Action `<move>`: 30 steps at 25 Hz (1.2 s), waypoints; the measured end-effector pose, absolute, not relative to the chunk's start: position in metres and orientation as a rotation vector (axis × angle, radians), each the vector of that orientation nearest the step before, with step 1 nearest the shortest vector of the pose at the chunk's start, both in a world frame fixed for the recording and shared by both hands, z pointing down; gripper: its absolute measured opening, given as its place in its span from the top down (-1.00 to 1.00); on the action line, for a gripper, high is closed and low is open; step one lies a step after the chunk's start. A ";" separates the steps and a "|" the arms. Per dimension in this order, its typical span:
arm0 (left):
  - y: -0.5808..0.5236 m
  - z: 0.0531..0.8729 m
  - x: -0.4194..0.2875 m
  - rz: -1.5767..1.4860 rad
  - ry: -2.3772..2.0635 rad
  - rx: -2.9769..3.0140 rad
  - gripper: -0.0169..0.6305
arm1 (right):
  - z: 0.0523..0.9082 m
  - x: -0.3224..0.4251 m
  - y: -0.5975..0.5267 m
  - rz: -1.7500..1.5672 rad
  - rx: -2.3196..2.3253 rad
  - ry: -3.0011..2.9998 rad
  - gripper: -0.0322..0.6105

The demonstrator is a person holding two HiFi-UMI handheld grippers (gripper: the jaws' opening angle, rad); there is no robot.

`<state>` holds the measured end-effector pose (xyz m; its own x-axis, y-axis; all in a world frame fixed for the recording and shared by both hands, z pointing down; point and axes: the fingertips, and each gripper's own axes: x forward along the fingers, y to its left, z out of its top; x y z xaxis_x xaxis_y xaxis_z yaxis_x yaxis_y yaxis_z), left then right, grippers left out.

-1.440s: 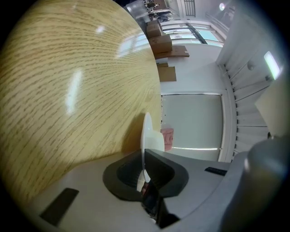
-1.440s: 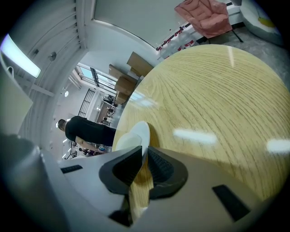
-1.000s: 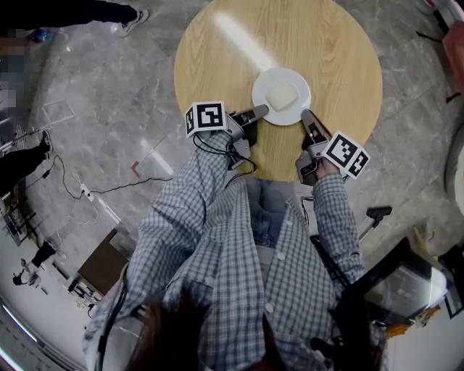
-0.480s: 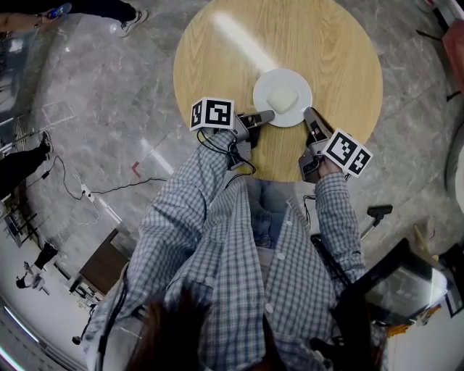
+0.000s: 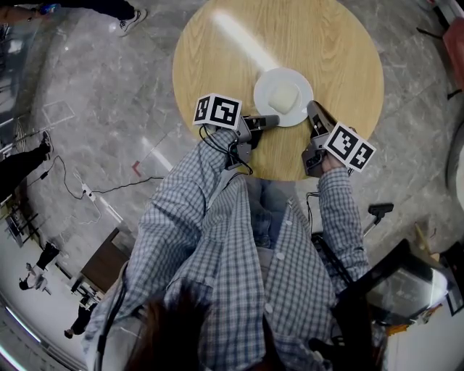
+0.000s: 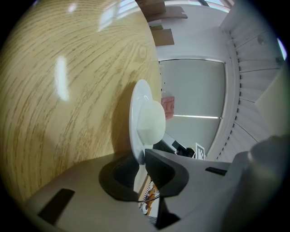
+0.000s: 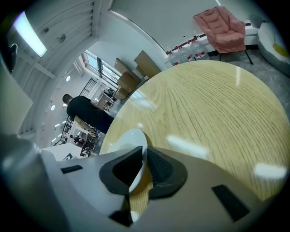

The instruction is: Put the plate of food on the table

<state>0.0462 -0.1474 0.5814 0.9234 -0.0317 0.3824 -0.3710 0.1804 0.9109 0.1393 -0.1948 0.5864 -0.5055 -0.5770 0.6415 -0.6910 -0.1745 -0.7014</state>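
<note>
A white plate [image 5: 297,81] with a pale bun-like piece of food [image 5: 283,96] lies on the round wooden table [image 5: 341,43], near its front edge. My left gripper [image 5: 273,120] meets the plate's near-left rim and my right gripper [image 5: 312,109] its near-right rim. In the left gripper view the plate [image 6: 136,113] and the food [image 6: 152,122] stand edge-on, and the rim runs in between the jaws of the left gripper [image 6: 141,158], which are shut on it. In the right gripper view the plate [image 7: 124,138] has its rim pinched in the right gripper [image 7: 144,156].
Most of the tabletop beyond the plate is bare wood. Grey marble floor surrounds the table, with cables [image 5: 80,190] at the left and a person's feet [image 5: 130,18] at the far left. A pink armchair [image 7: 222,25] and a person in black [image 7: 84,113] stand beyond the table.
The left gripper has rolled and its tip has slid a little right along the near rim. The right gripper has edged slightly right. The plate has barely shifted.
</note>
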 end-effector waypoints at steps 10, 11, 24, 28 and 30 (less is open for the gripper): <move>-0.140 0.572 0.057 0.203 -0.245 1.378 0.73 | 0.583 0.134 -0.217 1.696 1.498 -1.991 0.79; -0.139 0.571 0.057 0.200 -0.241 1.376 0.73 | 0.583 0.132 -0.219 1.690 1.493 -1.991 0.79; -0.138 0.567 0.064 0.174 -0.171 1.360 0.73 | 0.581 0.122 -0.241 1.571 1.434 -2.055 0.79; -0.136 0.566 0.067 0.152 -0.151 1.338 0.73 | 0.581 0.118 -0.249 1.456 1.395 -2.077 0.79; -0.134 0.565 0.067 0.143 -0.141 1.327 0.73 | 0.581 0.114 -0.251 1.370 1.369 -2.085 0.79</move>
<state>0.0671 -0.1343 0.5648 0.9828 0.0234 0.1833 -0.1837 0.2350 0.9545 0.1144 -0.2508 0.5808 -0.5036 -0.5491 0.6670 -0.8302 0.0937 -0.5496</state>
